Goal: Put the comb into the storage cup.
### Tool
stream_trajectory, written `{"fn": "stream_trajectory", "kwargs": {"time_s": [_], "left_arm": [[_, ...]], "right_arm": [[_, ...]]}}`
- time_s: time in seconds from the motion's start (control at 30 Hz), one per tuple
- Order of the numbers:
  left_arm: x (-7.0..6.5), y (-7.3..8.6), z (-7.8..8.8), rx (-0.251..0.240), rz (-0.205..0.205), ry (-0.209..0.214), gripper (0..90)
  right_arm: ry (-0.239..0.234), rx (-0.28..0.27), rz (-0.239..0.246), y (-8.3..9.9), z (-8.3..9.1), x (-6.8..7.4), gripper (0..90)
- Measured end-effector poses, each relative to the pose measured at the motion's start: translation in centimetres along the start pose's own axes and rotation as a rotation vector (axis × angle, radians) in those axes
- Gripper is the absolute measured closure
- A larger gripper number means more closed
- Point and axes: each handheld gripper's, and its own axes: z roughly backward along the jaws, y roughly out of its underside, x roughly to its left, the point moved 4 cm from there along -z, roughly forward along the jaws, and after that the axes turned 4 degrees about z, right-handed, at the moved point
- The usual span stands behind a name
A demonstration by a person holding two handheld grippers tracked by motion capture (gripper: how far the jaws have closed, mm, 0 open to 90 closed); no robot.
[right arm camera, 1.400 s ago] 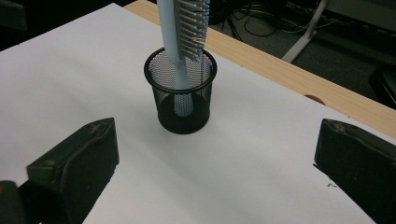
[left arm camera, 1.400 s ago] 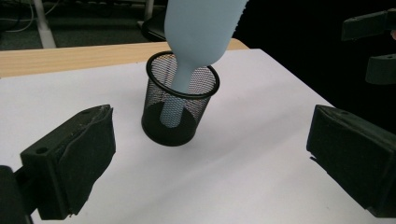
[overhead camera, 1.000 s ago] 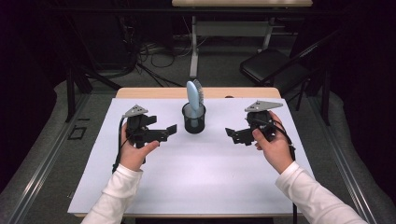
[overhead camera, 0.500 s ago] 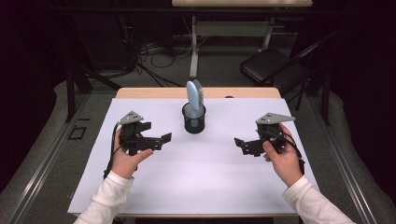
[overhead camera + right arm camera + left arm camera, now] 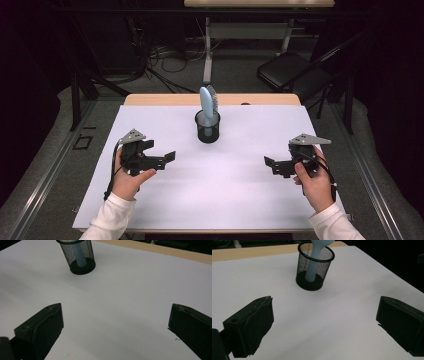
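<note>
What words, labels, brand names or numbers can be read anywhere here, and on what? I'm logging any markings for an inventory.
None: no readable text stands on anything.
The black wire-mesh cup is bare.
The pale blue plastic hairbrush standing in it shows no brand.
The white sheet covering the table is blank.
The left gripper and right gripper carry no legible marks.

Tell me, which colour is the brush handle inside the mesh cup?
Pale blue handle, best in the left gripper view.
</note>
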Motion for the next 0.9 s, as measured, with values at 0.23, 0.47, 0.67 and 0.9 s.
{"fn": "stream_trajectory", "kwargs": {"time_s": [0.23,0.47,0.67,0.9], "left_arm": [[1.2,1.3,0.5,-0.005,0.028,-0.019,1.3],[2.5,2.2,1.1,-0.022,0.062,-0.042,1.3],[3.1,2.7,1.2,-0.034,0.072,-0.056,1.3],[3.5,3.1,1.2,-0.043,0.087,-0.063,1.3]], "right_arm": [[0.033,0.032,-0.038,2.1,0.1,-1.1,0.0],[0.062,0.024,-0.056,3.7,0.2,-1.7,0.0],[0.071,0.009,-0.077,4.7,0.2,-2.0,0.0],[0.076,0.008,-0.080,5.2,0.2,-2.2,0.0]]}}
